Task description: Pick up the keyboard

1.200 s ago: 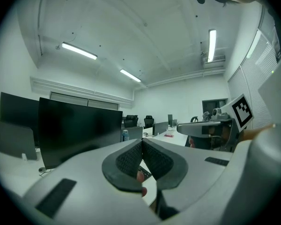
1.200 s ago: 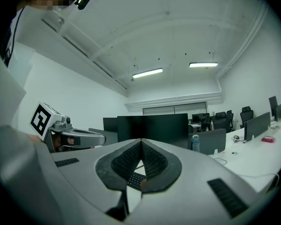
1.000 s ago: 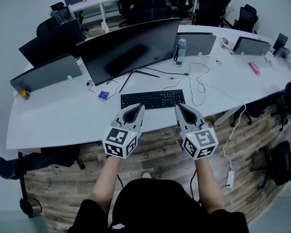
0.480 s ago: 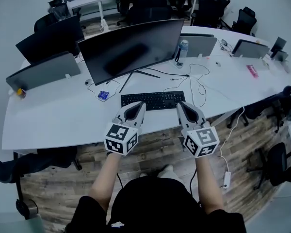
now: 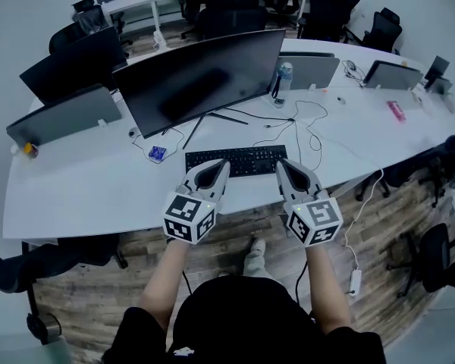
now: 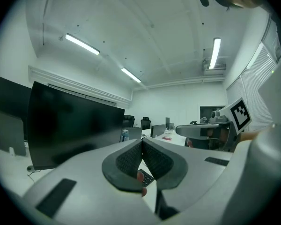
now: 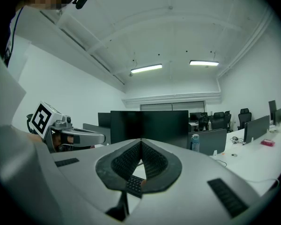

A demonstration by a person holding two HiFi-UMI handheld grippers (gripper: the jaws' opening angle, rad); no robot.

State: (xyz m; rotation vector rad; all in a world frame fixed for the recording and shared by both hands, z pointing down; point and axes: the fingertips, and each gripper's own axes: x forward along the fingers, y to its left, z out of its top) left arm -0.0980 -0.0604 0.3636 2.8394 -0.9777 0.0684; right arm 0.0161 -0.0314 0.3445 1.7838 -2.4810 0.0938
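White and long, the curved office surface (image 5: 83, 180) runs across the head view over a wood-plank floor (image 5: 235, 237), with rows of black office chairs (image 5: 212, 6) behind it. On it stands a wide, dark curved monitor (image 5: 201, 78), its screen off. A clear water bottle with a blue cap (image 5: 283, 80) stands just beside the monitor's right edge. A small blue packet (image 5: 156, 153) lies near the foot of the monitor, and thin black cables (image 5: 307, 131) loop across the surface to the right. A flat pink object (image 5: 396, 107) lies well apart, far to the right.

The black rectangular keyboard (image 5: 236, 160) lies flat in front of the monitor, close to the near edge of the surface and parallel to it.

The left tongs (image 5: 222, 163) point at the keyboard's near edge, left of its middle. Their jaws are pressed together with nothing between them (image 6: 142, 142). A strip of keyboard (image 6: 146, 177) shows beneath the tips.

The right tongs (image 5: 281, 162) point at the keyboard's right end, likewise closed and empty (image 7: 141, 142), with keys (image 7: 135, 184) visible below.

Whether either pair touches the keyboard cannot be told.

Both are held out level, side by side, marker cubes toward the person.
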